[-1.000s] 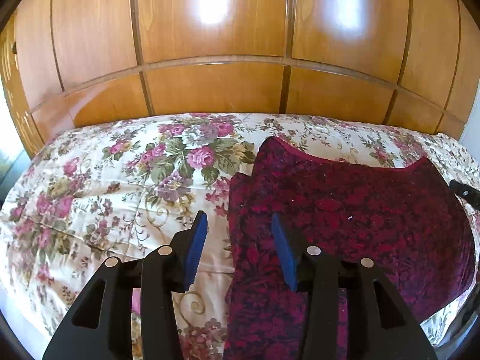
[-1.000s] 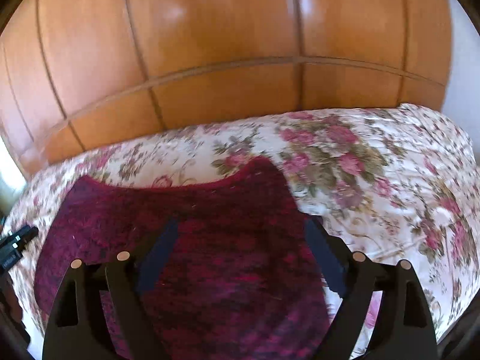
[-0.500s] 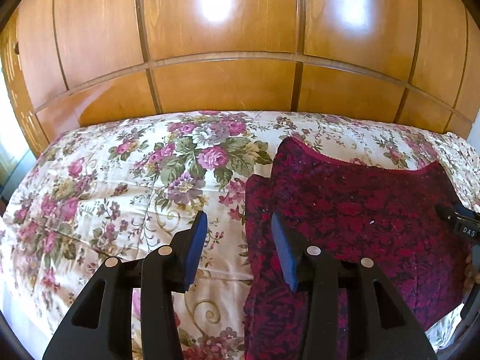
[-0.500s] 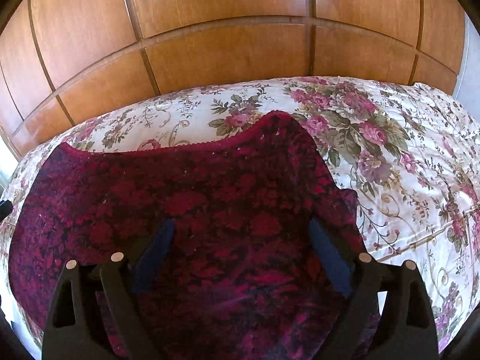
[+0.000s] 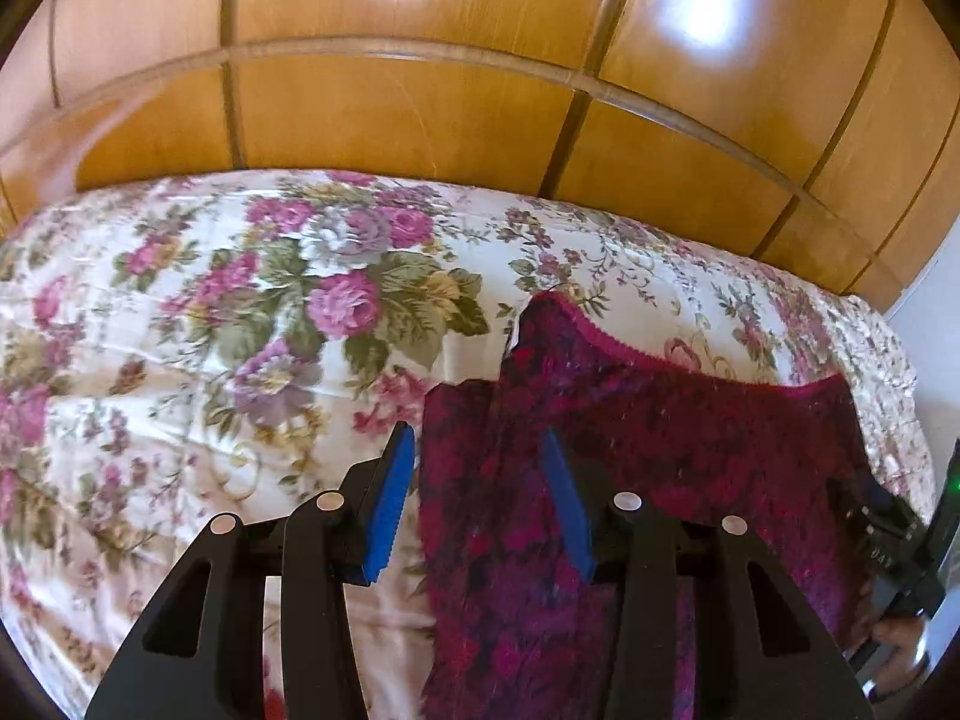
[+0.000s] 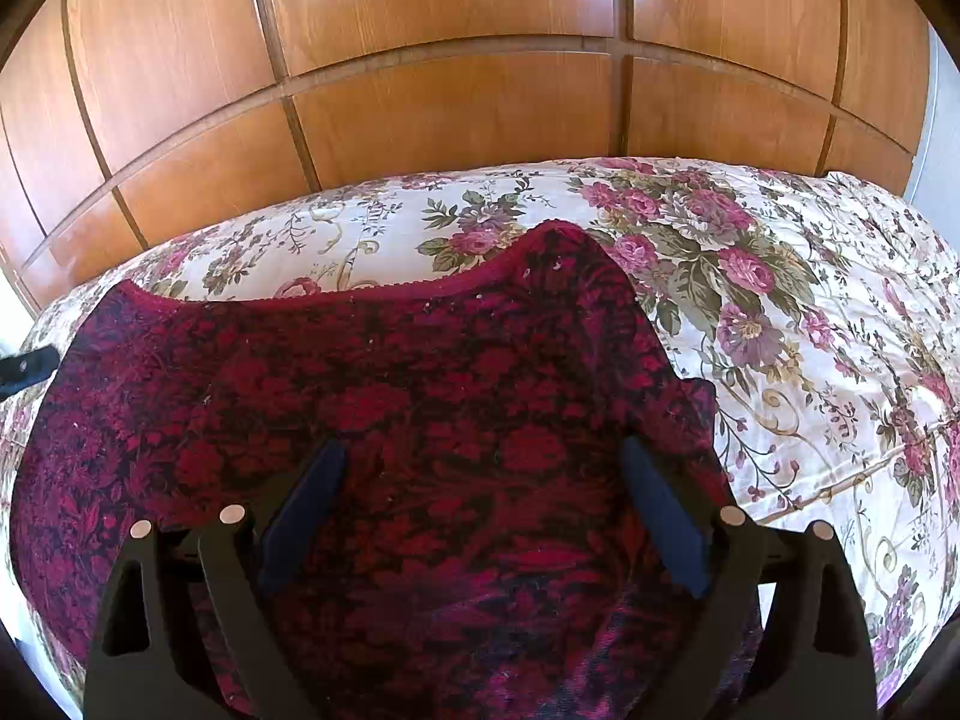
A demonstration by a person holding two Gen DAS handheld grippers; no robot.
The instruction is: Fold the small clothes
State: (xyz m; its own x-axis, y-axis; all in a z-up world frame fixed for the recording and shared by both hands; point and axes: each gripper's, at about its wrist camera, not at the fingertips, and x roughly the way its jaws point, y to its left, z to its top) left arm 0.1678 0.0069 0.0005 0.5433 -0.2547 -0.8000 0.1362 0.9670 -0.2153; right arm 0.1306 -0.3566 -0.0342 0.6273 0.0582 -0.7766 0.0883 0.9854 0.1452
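Note:
A dark red patterned knit garment (image 6: 420, 372) lies spread flat on the floral bedspread (image 6: 780, 330). My right gripper (image 6: 483, 447) hovers over its middle, open wide, with nothing pinched between the blue pads. In the left wrist view the garment (image 5: 690, 438) fills the lower right. My left gripper (image 5: 477, 438) stands partly open above the garment's left edge, which runs beneath the gap between its pads. No cloth is clamped. The right gripper's body (image 5: 894, 540) shows at the far right edge, with a person's hand (image 5: 894, 648) below it.
A glossy wooden panelled wall (image 6: 480, 108) rises right behind the bed. The bedspread (image 5: 240, 330) stretches left of the garment, and more of it lies to the garment's right in the right wrist view. A fingertip of the left gripper (image 6: 27, 366) pokes in at the left edge.
The right gripper has sunk closer to the garment and its jaws have spread a little wider. The left gripper has shifted and tilted, bringing the right gripper further into its view.

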